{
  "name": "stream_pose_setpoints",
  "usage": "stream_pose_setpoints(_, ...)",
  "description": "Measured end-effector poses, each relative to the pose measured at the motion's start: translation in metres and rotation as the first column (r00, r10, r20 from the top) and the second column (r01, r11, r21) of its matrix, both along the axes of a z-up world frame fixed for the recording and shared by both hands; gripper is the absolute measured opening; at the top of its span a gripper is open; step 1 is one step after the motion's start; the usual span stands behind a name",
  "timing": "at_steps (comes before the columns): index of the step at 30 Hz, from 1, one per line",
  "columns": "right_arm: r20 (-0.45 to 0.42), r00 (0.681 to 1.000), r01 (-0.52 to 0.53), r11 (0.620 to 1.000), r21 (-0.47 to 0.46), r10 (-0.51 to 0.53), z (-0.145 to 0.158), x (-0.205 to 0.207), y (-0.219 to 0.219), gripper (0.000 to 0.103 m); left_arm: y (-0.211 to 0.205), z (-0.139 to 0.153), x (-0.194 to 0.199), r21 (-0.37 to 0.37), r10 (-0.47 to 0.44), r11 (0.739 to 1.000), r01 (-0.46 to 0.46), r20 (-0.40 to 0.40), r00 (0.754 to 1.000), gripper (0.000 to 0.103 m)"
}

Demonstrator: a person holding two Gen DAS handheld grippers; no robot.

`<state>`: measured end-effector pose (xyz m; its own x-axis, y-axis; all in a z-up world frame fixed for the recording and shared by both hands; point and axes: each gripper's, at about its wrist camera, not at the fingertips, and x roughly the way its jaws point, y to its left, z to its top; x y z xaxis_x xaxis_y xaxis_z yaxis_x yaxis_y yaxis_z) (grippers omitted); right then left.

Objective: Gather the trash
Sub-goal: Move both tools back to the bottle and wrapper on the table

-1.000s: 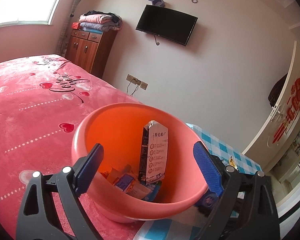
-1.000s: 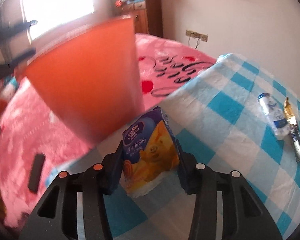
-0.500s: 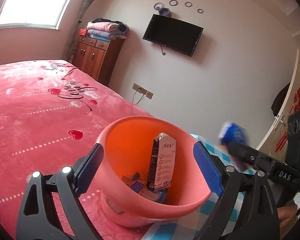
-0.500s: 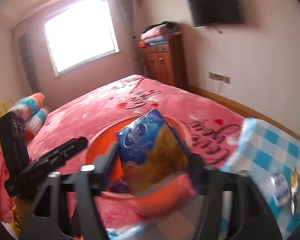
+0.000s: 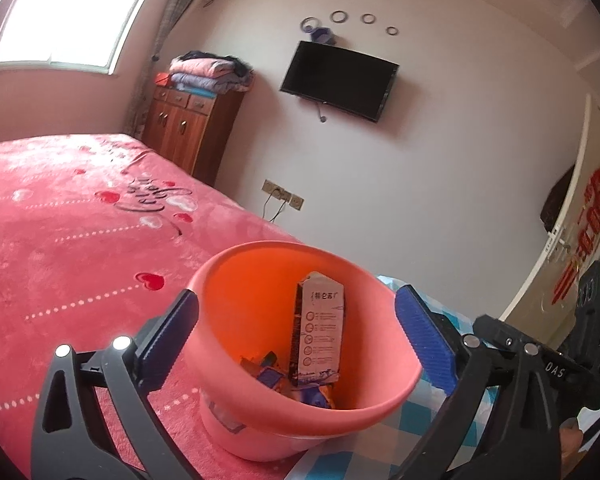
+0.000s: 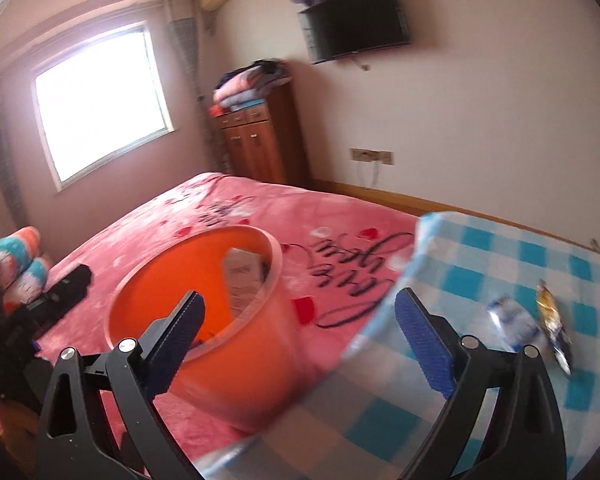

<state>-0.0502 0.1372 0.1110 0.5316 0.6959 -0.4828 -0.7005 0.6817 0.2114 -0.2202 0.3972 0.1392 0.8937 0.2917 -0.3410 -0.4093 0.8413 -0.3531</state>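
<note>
Bucket (image 5: pixel 300 364) straddles bed (image 5: pixel 60 240) edge; left tongs (image 5: pixel 296 336) flank its rim, right tongs (image 6: pixel 300 332) just opened, empty.

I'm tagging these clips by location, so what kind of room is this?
Almost certainly a home bedroom: a bed with a pink heart-print blanket, a wooden cabinet topped with folded bedding, and a wall-mounted TV. An orange bin holding trash stands at the bed's edge.
</note>
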Motion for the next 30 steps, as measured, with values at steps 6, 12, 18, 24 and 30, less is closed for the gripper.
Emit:
stream_pose_setpoints(6, 0.008, 0.996, 0.086, 0.996, 0.005, -0.086, -0.018, -0.002, -0.040, 0.095, -0.024, 0.007, 0.006, 0.037, -0.051, 0.998, 0.050, 0.016, 0.999, 0.099)
stream_pose_setpoints(12, 0.060, 0.989, 0.135, 0.991, 0.025, -0.136, -0.026, -0.013, -0.075, 0.097, -0.052, 0.013, 0.014, 0.063, -0.120, 0.991, 0.119, 0.012, 0.993, 0.099)
stream_pose_setpoints(18, 0.110, 0.977, 0.182, 0.983, 0.032, -0.184, -0.033, -0.025, -0.108, 0.098, -0.083, 0.014, 0.025, 0.092, -0.176, 0.980, 0.179, -0.038, 0.984, 0.099)
stream_pose_setpoints(24, 0.092, 0.967, 0.232, 0.971, 0.054, -0.236, -0.040, -0.023, -0.142, 0.098, -0.110, 0.012, 0.041, 0.071, -0.235, 0.967, 0.244, -0.108, 0.966, 0.099)
stream_pose_setpoints(30, 0.065, 0.952, 0.294, 0.952, 0.090, -0.300, -0.042, -0.017, -0.177, 0.098, -0.142, 0.007, 0.052, 0.090, -0.285, 0.949, 0.302, -0.157, 0.945, 0.099)
